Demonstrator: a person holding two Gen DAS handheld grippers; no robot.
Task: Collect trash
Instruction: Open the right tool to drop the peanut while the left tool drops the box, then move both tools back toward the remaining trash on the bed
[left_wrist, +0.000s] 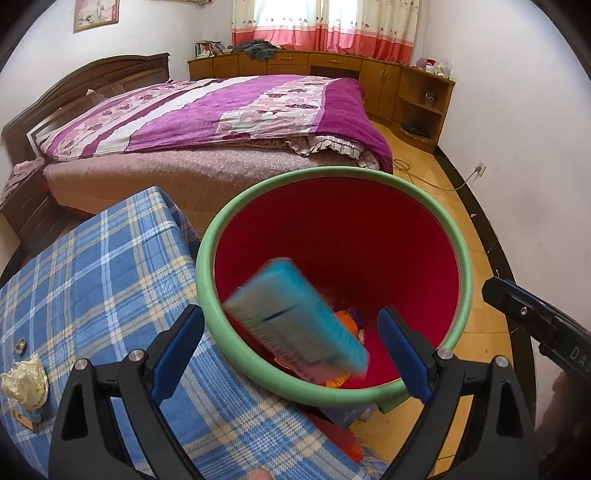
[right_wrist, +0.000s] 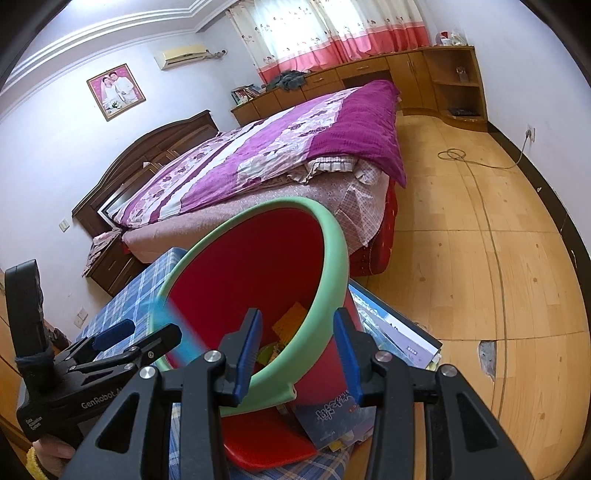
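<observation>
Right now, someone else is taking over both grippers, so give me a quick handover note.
Left gripper: open, above the red bin; a blurred teal box is between the fingers, apparently dropping in.
Right gripper: straddling the bin's green rim, fingers either side; contact unclear.
Done: some wrappers already lie at the bin's bottom.
Left: the crumpled cream paper and small bits on the blue plaid cloth.

Left gripper (left_wrist: 291, 343) and right gripper (right_wrist: 299, 354), jaws apart
</observation>
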